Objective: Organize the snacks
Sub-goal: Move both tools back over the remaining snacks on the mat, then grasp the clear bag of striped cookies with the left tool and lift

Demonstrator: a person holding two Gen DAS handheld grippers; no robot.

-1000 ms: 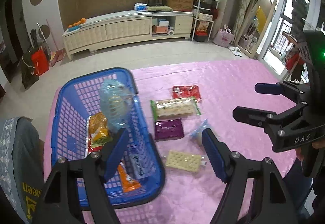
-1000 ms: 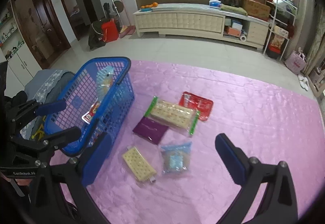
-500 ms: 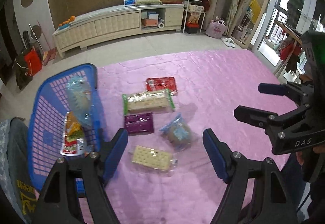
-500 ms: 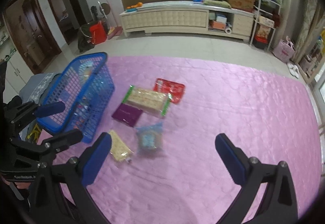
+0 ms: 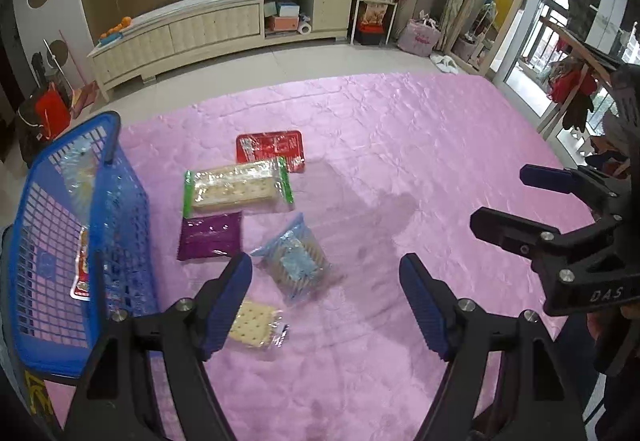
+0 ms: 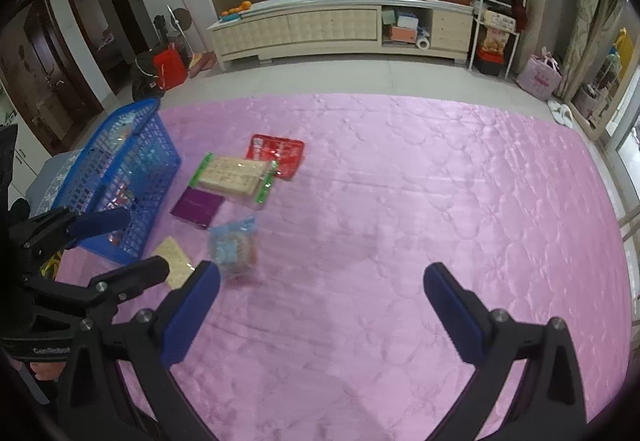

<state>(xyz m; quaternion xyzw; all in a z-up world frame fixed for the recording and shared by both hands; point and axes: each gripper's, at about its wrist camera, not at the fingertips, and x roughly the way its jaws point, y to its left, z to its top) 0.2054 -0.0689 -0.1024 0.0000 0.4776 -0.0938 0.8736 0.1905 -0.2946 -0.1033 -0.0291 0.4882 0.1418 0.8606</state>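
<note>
Both our grippers have swung away from the blue basket toward the loose snacks on the pink cloth. Our left gripper hangs wide open and empty above the blue biscuit bag, cracker pack beside it; our right gripper is likewise spread, holding nothing.

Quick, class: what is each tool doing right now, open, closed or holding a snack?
Left tool: open, holding nothing.
Right tool: open, holding nothing.

Five snack packets on cloth; one basket.
</note>
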